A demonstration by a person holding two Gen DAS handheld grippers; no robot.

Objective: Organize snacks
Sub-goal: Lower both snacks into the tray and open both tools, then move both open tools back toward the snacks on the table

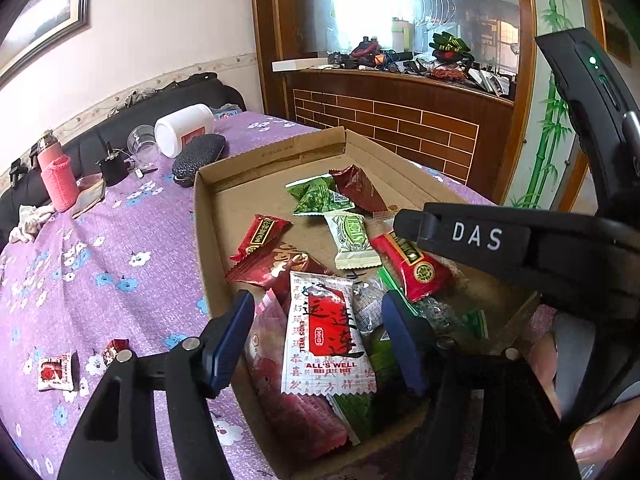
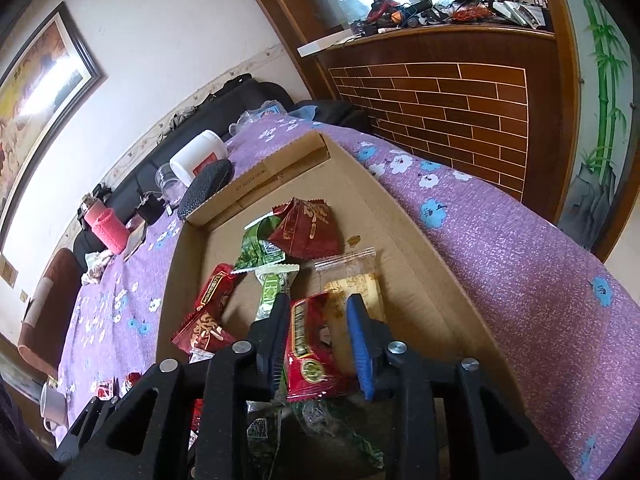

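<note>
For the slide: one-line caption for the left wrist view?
Left gripper, jaws open, over a white-and-red snack packet in a cardboard box of wrapped snacks.

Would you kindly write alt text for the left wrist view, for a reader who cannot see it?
The left gripper hangs open over a white and red "ALL'S WELL" packet in a shallow cardboard box of wrapped snacks on a purple floral tablecloth. The right gripper reaches in above a red packet.

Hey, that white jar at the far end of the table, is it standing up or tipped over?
Tipped over. The white jar lies on its side on the purple tablecloth, beside a clear cup.
</note>
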